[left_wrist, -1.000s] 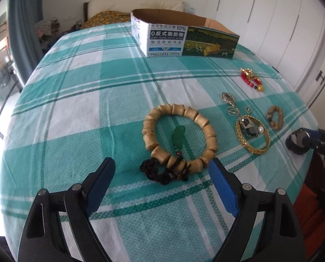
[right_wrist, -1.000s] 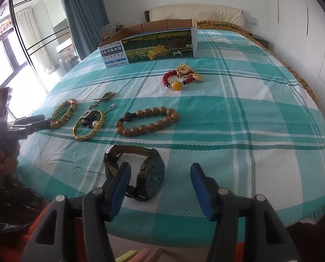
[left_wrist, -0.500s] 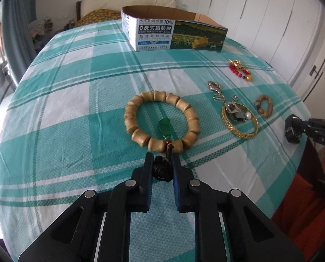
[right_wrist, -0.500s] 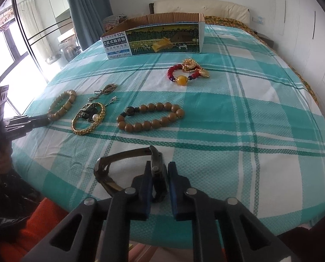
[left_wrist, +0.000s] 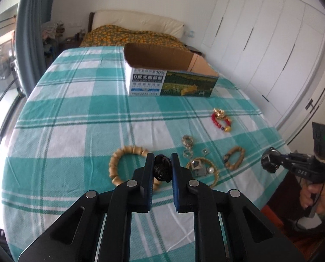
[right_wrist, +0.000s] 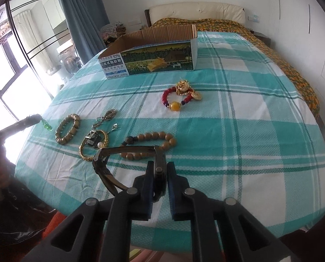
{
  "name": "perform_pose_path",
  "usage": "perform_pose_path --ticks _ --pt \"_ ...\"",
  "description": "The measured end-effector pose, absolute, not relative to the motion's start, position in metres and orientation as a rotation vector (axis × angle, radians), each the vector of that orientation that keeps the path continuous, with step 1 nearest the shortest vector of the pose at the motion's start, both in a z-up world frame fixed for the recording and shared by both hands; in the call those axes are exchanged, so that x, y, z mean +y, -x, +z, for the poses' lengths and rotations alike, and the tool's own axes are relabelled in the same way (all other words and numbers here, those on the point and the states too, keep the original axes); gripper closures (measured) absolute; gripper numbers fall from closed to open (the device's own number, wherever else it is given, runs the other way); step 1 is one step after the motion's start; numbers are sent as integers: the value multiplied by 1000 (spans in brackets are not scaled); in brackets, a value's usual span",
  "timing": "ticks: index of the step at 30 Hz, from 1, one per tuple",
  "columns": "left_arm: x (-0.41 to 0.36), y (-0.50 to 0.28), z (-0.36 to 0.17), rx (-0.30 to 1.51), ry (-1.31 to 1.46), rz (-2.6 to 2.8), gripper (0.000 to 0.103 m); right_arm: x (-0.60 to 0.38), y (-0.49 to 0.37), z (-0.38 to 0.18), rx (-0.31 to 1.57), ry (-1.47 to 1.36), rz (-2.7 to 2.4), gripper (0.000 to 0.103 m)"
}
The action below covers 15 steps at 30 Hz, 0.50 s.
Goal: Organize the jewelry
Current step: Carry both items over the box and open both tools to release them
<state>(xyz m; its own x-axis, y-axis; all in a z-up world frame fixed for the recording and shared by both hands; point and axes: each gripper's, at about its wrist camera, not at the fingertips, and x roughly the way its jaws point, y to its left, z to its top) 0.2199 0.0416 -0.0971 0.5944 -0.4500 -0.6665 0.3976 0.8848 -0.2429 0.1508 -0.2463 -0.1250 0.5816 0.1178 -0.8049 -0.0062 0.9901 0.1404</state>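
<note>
Two grippers each carry one item above a bed covered with a teal-and-white checked sheet (right_wrist: pixel 238 118). The landmark is the open cardboard box with a printed green landscape panel (right_wrist: pixel 149 62), which stands on the sheet far from both cameras and is judged to be the collection point, since its open top faces up and everything else lies loose in front of it.

The right gripper (right_wrist: pixel 158 168) has its jaws narrowed onto the case of a dark wristwatch with a brown strap (right_wrist: pixel 123 152); the strap loops out to the left, clear of the sheet. Gripping the rigid case instead of the strap probably limits swinging.

The left gripper (left_wrist: pixel 161 163) is pinched on the black knotted cord (left_wrist: pixel 161 168) of a large tan wooden barrel-bead bracelet (left_wrist: pixel 125 163); the beads hang below, nearer than the box. The knot offers a compressible grip point.

Loose on the sheet, between the grippers and the box: a brown round-bead bracelet (right_wrist: pixel 149 144), a small tan bead bracelet (right_wrist: pixel 67 128), a gold chain bangle (right_wrist: pixel 93 144), a red-and-gold charm bracelet (right_wrist: pixel 181 95), and small silver rings (left_wrist: pixel 187 142).
</note>
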Motion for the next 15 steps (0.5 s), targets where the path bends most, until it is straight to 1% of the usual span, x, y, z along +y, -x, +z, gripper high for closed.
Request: perform_pose_path --ticks 5,10,15 --pt "25 -245 -53 789 115 -491 90 -250 -180 -90 911 -105 110 92" --pt "2 -293 -9 777 160 -480 90 -251 -235 -43 847 -72 155 92" --pt "-27 -363 7 817 174 -432 90 -247 -314 -2 797 -42 174 92"
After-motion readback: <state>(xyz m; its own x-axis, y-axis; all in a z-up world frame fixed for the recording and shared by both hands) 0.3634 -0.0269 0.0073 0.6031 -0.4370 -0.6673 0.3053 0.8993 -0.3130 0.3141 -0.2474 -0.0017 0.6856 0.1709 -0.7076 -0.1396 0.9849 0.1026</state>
